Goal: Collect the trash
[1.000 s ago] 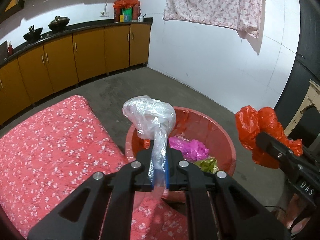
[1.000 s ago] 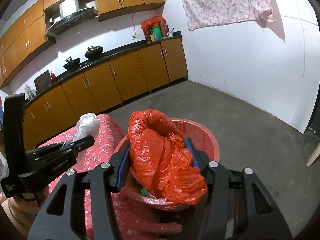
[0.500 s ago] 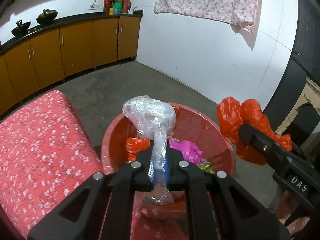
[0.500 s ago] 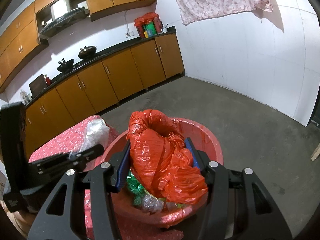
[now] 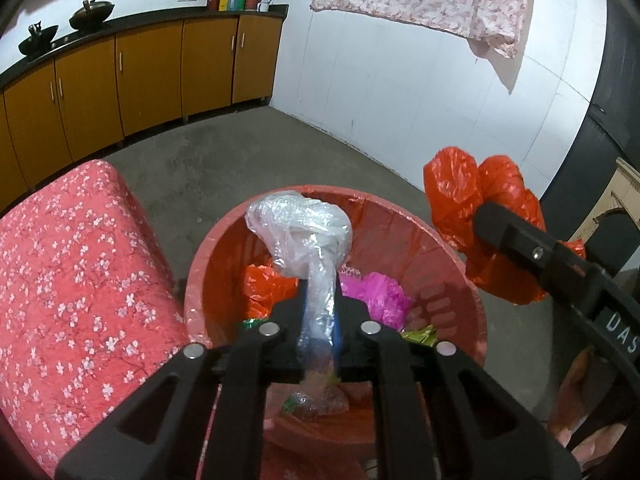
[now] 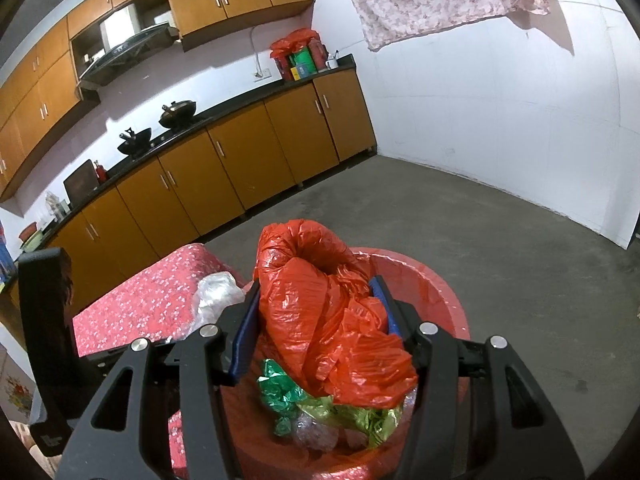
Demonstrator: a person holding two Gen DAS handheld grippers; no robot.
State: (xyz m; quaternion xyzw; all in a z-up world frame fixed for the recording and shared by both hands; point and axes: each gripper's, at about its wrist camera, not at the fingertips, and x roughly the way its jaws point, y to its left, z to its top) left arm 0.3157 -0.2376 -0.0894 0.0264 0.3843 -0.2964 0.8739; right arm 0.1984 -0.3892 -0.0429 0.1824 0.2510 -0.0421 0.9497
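1. Clear plastic bag [image 5: 298, 232] sits pinched in the left claw [image 5: 319, 312], directly over the red basin [image 5: 460, 280]; jaws are opening
2. Orange bag [image 6: 328, 312] fills the opening right claw [image 6: 320, 320], also above the basin

a crumpled clear plastic bag [image 5: 298, 226] stands bunched above a round red plastic basin [image 5: 460, 300], its twisted neck running down between blue pads. a crumpled orange-red plastic bag [image 6: 328, 312] hangs over the same basin, puffed and creased. inside the basin lie a magenta plastic wad [image 5: 380, 294], green foil wrappers [image 6: 280, 388], a yellow-green wrapper [image 6: 360, 416] and another orange scrap [image 5: 266, 286].
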